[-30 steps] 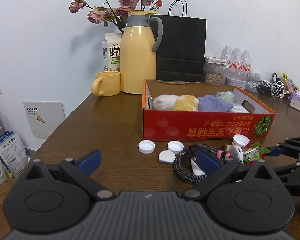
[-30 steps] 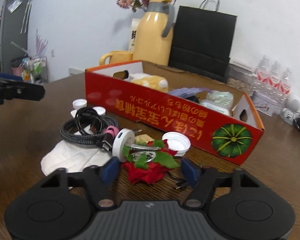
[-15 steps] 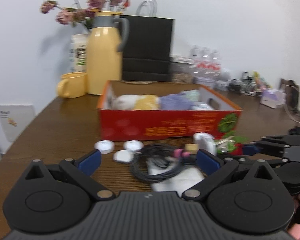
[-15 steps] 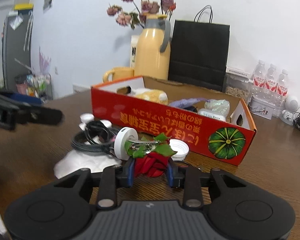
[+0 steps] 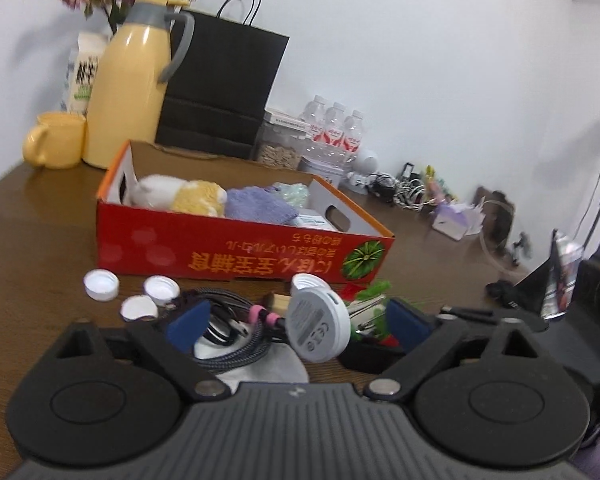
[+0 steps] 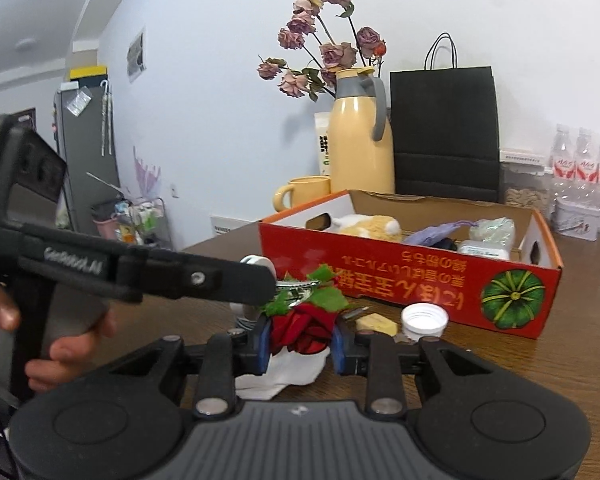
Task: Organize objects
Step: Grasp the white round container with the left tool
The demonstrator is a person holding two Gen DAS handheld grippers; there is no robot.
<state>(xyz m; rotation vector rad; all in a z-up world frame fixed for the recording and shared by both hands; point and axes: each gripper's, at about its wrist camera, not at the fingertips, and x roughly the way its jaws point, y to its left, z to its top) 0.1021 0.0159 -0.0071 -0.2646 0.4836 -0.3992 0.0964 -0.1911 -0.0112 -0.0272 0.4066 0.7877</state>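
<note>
My right gripper [image 6: 301,346] is shut on a red artificial rose [image 6: 303,326] with green leaves and holds it just above the table, in front of the red cardboard box [image 6: 400,276]. My left gripper [image 5: 296,320] is open, its blue pads either side of a white round disc [image 5: 320,326] and a coiled black cable [image 5: 228,332] with pink ends on a white cloth [image 5: 256,368]. The rose's leaves [image 5: 374,290] show beside the disc. The box [image 5: 236,252] holds plush toys and cloths.
Three white bottle caps [image 5: 100,283] lie left of the cable; another cap [image 6: 424,318] and a small yellow block [image 6: 374,323] lie by the box. A yellow jug [image 5: 132,80], yellow mug [image 5: 54,146], black paper bag [image 5: 220,88] and water bottles [image 5: 332,128] stand behind.
My right gripper has lifted the rose off the table and stays shut on it. My left gripper has swung right and closer, so the disc and cable now lie between its open fingers.
</note>
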